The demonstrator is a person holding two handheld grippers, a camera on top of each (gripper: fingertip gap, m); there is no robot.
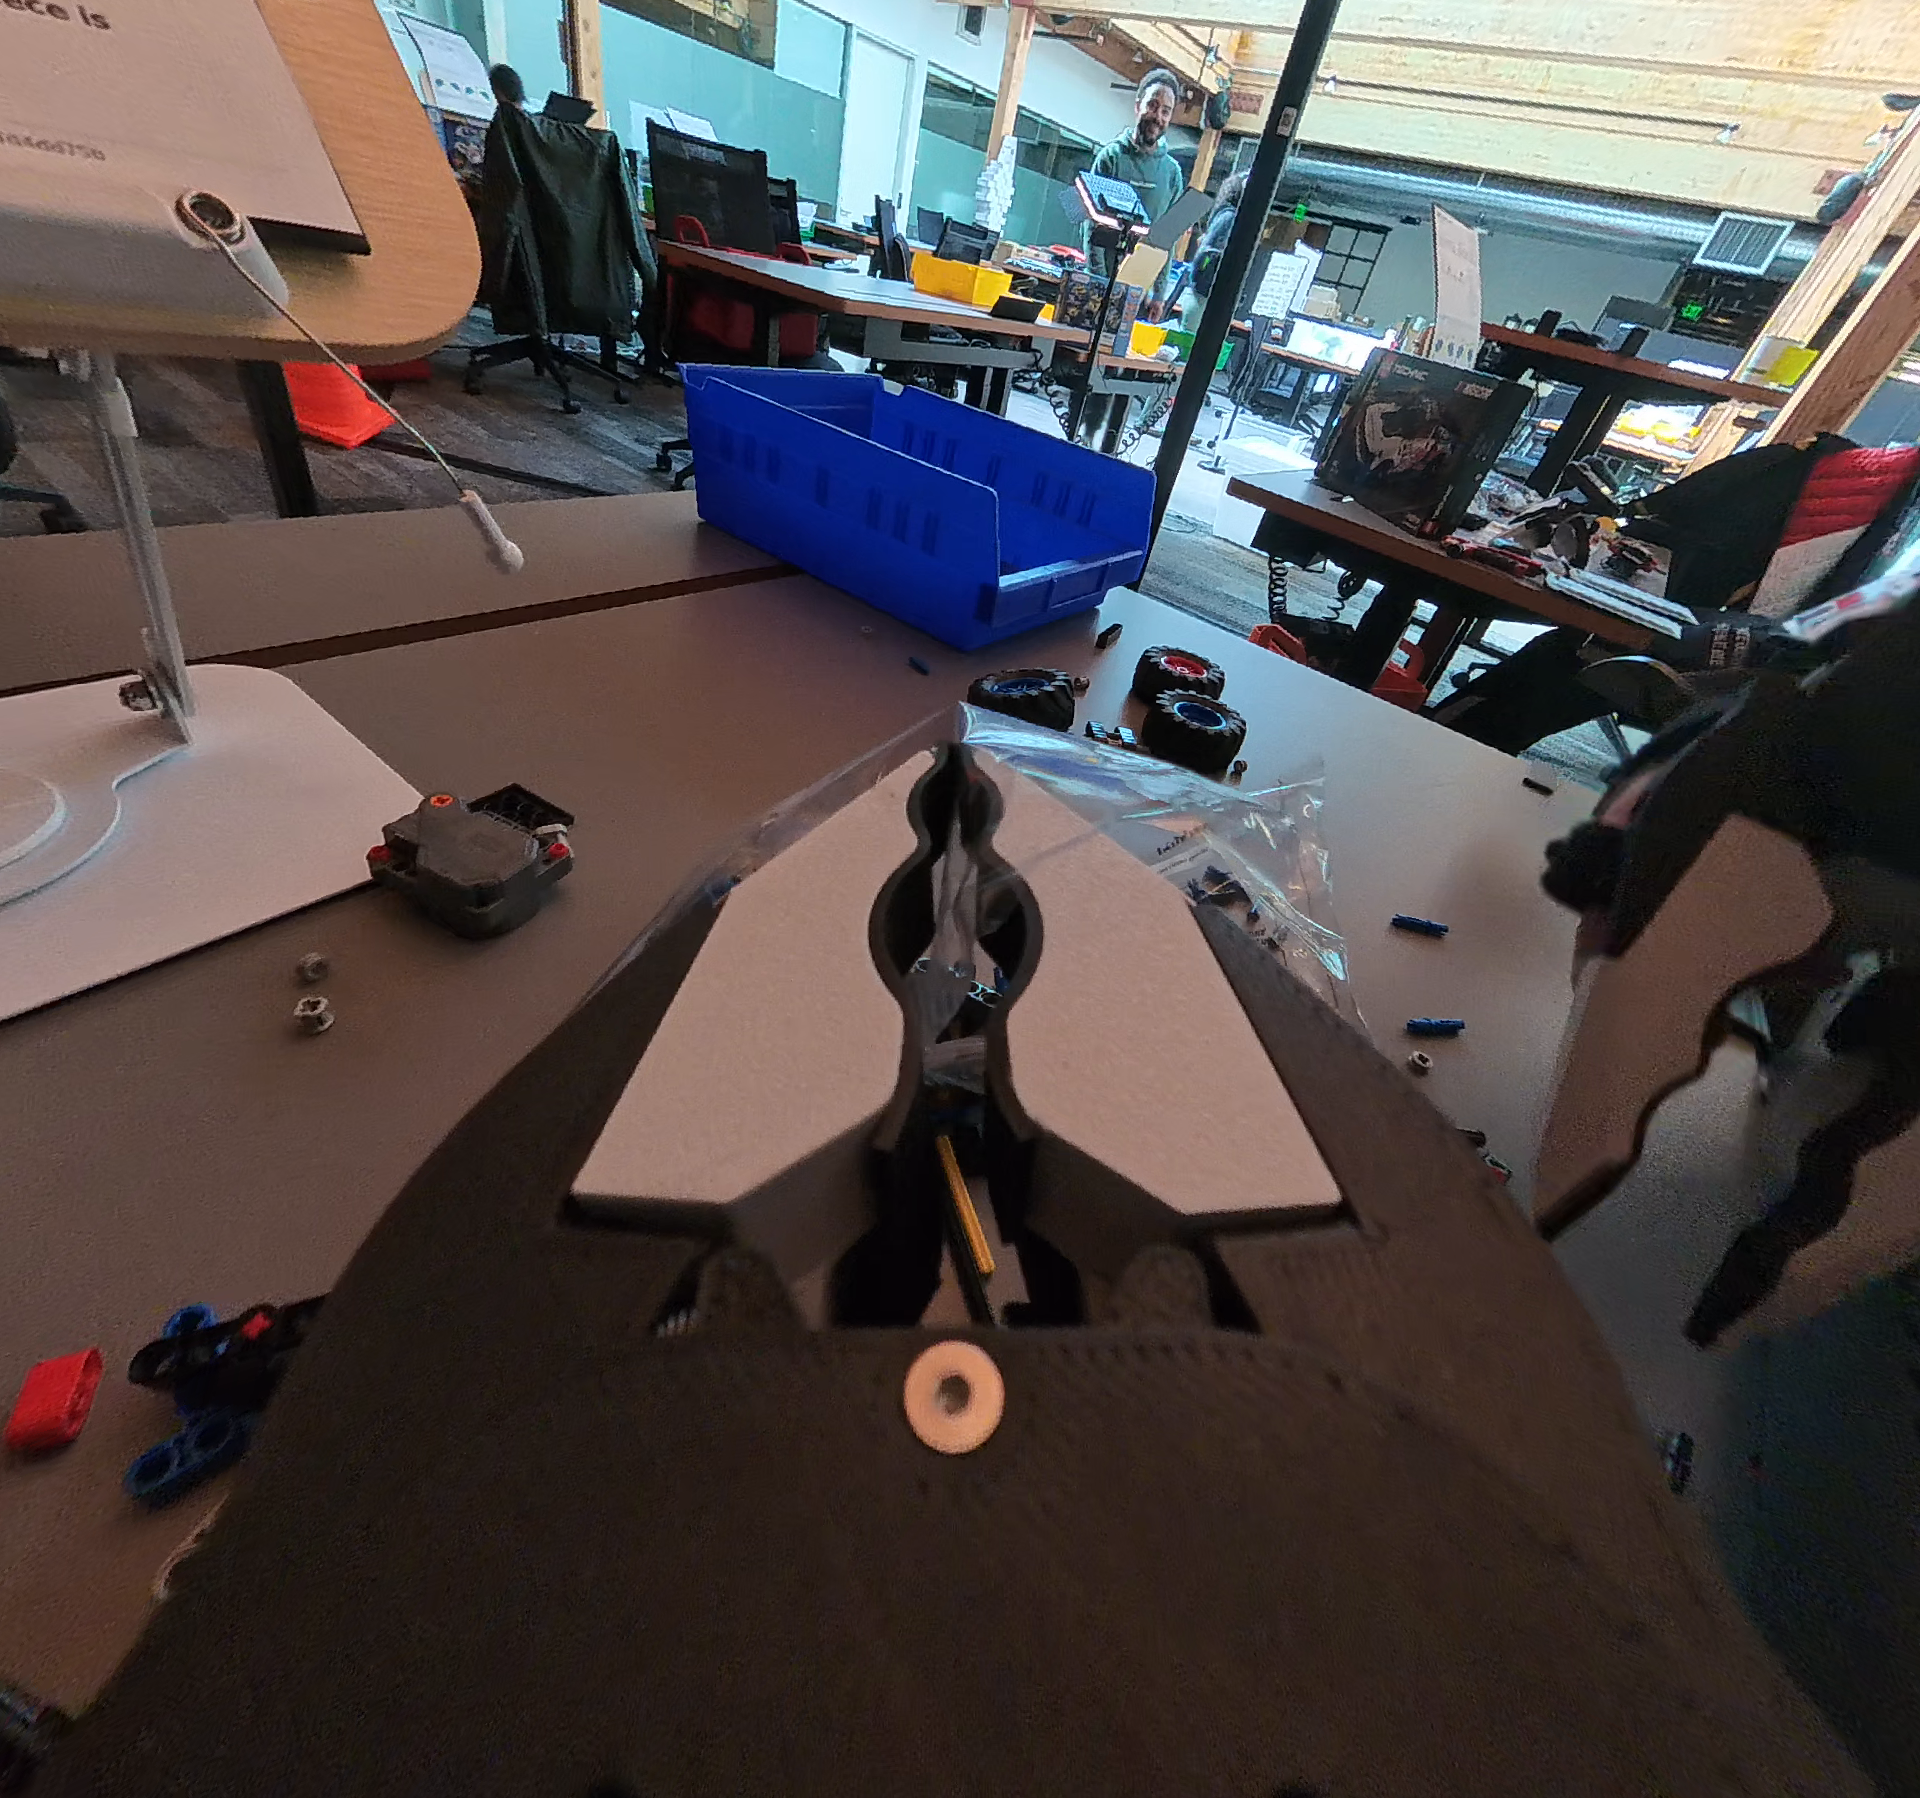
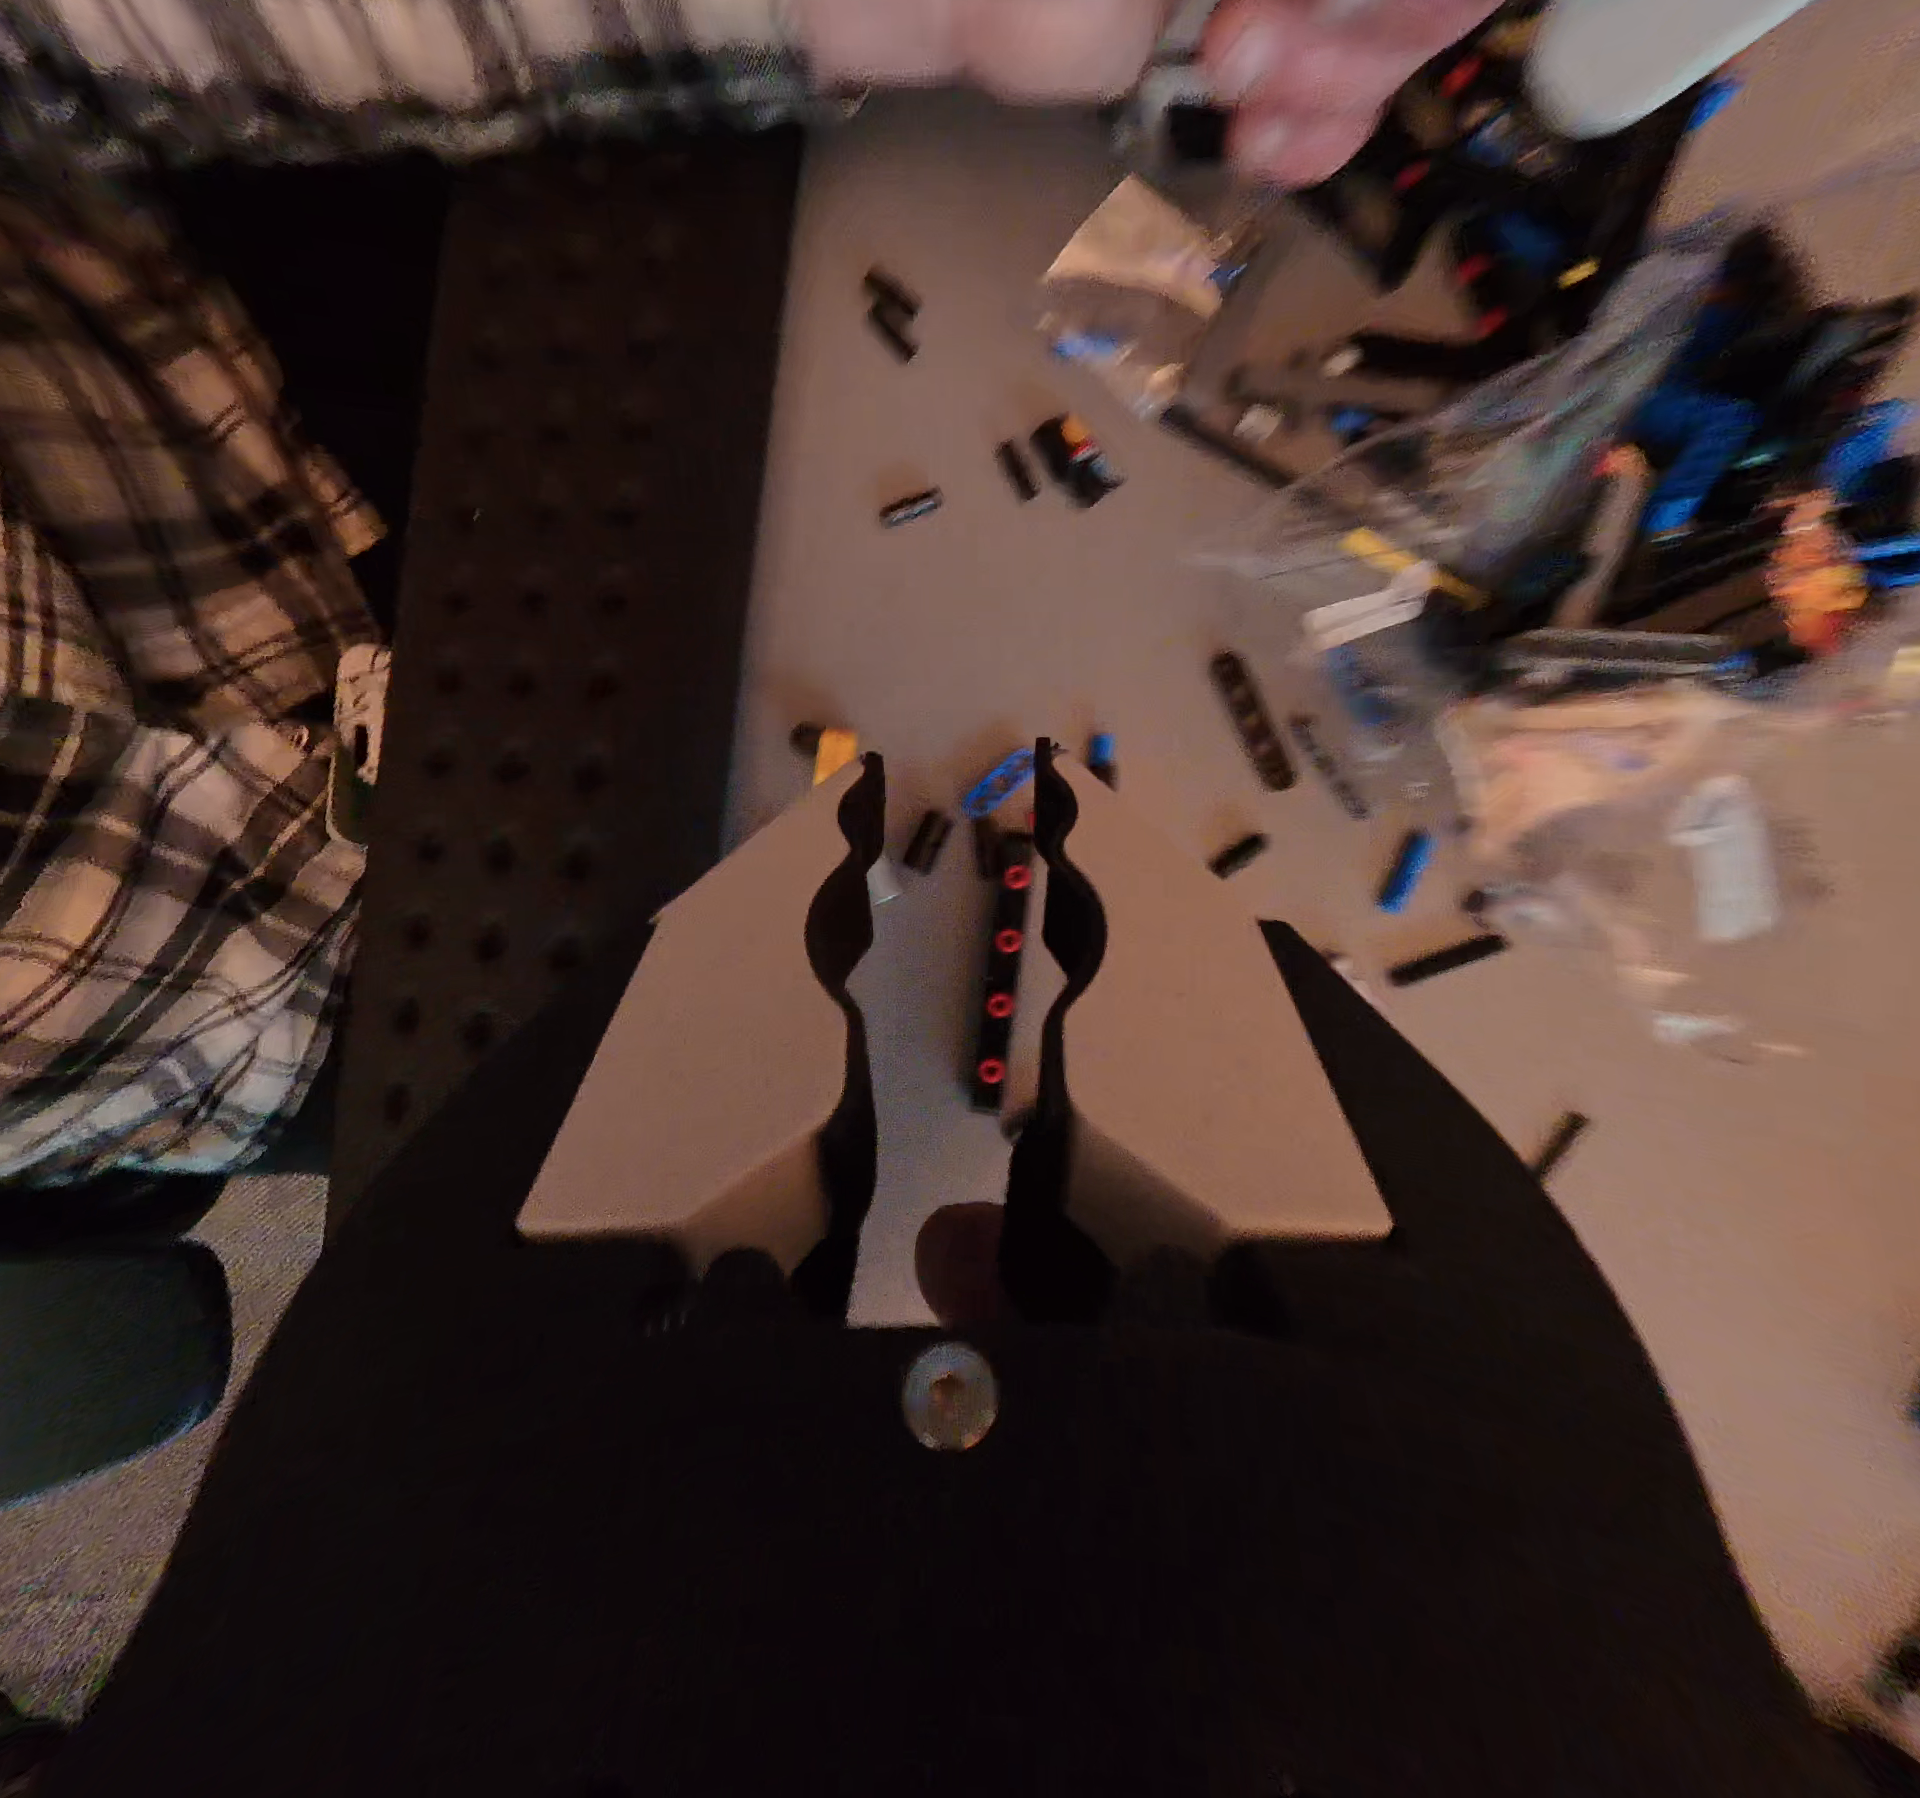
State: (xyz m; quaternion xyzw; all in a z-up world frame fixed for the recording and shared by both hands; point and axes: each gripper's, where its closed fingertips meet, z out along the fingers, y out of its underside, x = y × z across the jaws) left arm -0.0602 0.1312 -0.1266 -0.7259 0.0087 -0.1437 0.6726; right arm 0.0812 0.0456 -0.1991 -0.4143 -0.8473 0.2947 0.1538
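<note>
On the grey table (image 1: 644, 730), the left gripper (image 1: 954, 761) pinched a crinkly see-through plastic bag (image 1: 1195, 813) with small blue bits inside, and the right gripper (image 2: 956, 761) hung spread apart over a black beam (image 2: 1003, 979) with red holes.

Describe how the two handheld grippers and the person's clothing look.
Both the left gripper and the right gripper are matte black, seemingly printed bodies with wavy-edged fingers, pale flat panels on top and a round silver-white fastener at the base. The person wears a black-and-white plaid garment.
</note>
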